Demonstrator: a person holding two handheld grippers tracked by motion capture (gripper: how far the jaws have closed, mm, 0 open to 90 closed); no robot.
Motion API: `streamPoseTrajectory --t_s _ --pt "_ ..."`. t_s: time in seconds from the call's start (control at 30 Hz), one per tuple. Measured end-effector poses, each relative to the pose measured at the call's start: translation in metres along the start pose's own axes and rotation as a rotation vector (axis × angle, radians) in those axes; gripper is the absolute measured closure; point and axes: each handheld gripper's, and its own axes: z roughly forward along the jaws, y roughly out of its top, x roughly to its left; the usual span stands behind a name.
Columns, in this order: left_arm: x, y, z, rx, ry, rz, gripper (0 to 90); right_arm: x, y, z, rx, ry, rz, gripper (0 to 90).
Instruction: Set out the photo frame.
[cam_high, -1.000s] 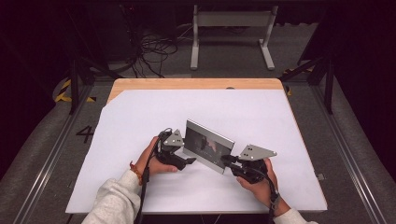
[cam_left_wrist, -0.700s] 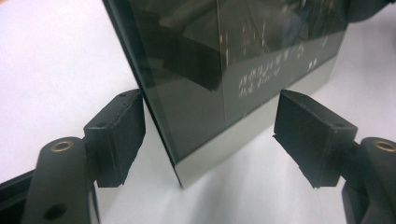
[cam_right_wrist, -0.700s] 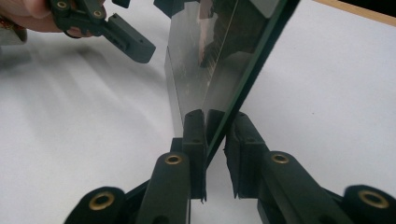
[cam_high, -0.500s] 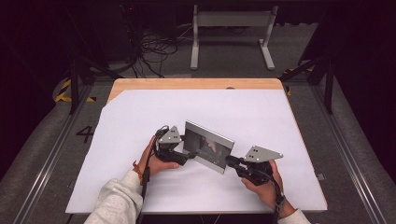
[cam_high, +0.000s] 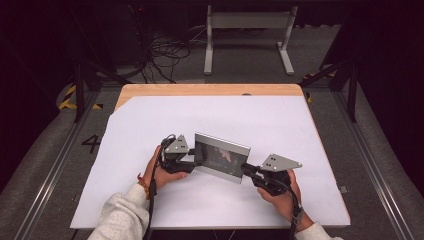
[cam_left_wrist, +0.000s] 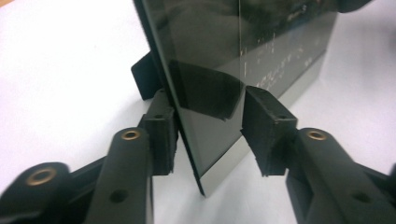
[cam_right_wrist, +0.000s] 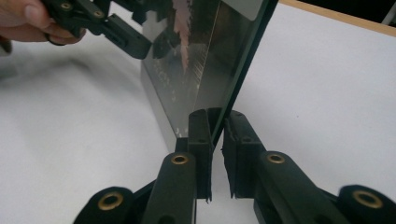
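Glass-fronted and dark, the frame (cam_high: 221, 158) stands upright on its lower edge on the white bench (cam_high: 310, 130), held between the two tools.

Right tool (cam_high: 248, 169): jaws together on the frame's near corner, both pads (cam_right_wrist: 200, 135) pressed against the panel in the right gripper view. Grip judged firm, but it bears on a thin edge low down.

Left tool (cam_high: 194, 156): jaws have just been closing with the frame's other end between them. In the left gripper view one pad (cam_left_wrist: 161, 135) lies against the back face beside the stand (cam_left_wrist: 142, 79); the other pad (cam_left_wrist: 264, 126) stands apart from the glass. No clamp on this side yet.

Risks noted:
- With one end clamped only, the frame could pivot about the right tool and tip over backward or forward if that hand twists.
- The free left pad closing hard on smooth glass could skid, or push the frame out of line before the far pad backs it.
- Closing on the stand as well as the panel would give a crooked hold, likely to slip on lifting.
- Uneven lift by the two hands would rack the frame and strain the glass.
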Motion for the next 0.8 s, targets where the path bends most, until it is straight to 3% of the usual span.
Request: streamPoseTrajectory --t_s 0.13,0.43,0.6,0.8 --pt "-0.004 -0.003 -0.003 0.002 0.019 -0.009 62.0 -0.005 0.001 0.005 -0.011 -0.007 0.025 80.2" --pt "-0.013 -0.009 -0.008 0.016 0.038 -0.009 65.9 -0.006 0.001 0.009 -0.013 -0.015 0.016 78.8" --pt "-0.017 -0.016 -0.006 0.025 0.04 -0.03 67.3 -0.006 -0.001 0.011 0.005 -0.025 0.002 78.6" --pt "-0.023 -0.019 -0.005 0.053 0.052 -0.015 68.8 -0.01 -0.012 0.013 0.051 -0.012 0.012 81.8"
